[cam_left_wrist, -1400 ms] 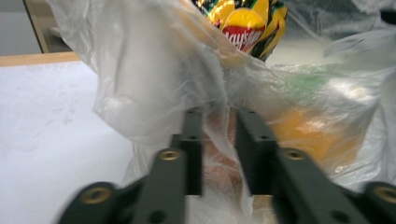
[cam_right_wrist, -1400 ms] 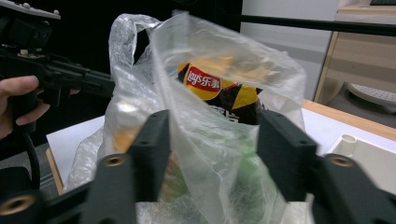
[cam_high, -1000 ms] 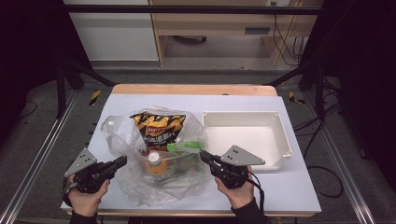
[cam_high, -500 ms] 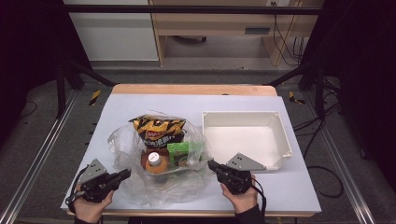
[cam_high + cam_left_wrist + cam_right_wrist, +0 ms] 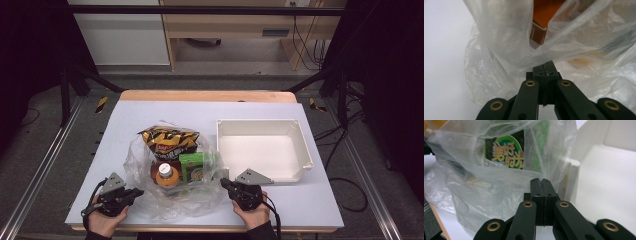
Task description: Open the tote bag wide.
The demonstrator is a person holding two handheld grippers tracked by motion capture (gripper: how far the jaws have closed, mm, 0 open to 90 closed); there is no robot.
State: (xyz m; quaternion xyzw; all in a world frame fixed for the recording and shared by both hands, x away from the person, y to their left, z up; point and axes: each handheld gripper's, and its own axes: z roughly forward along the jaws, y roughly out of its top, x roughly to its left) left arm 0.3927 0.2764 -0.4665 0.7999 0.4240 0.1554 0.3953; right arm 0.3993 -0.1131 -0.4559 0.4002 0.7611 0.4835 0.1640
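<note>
- The clear plastic bag (image 5: 172, 180) sits at the near middle of the desk (image 5: 150, 115), slumped around its goods, just left of the white tray (image 5: 305, 150).
- The left claw (image 5: 545, 65) is fully closed, pinching a fold of the bag's film at its left edge; the right claw (image 5: 541, 182) is likewise closed on the film at the right edge, probably to spread or steady the bag's mouth.
- Inside: a striped snack packet (image 5: 169, 141), an orange-capped bottle (image 5: 165, 174), and a green carton (image 5: 516, 152) bearing Chinese characters I cannot make out.
</note>
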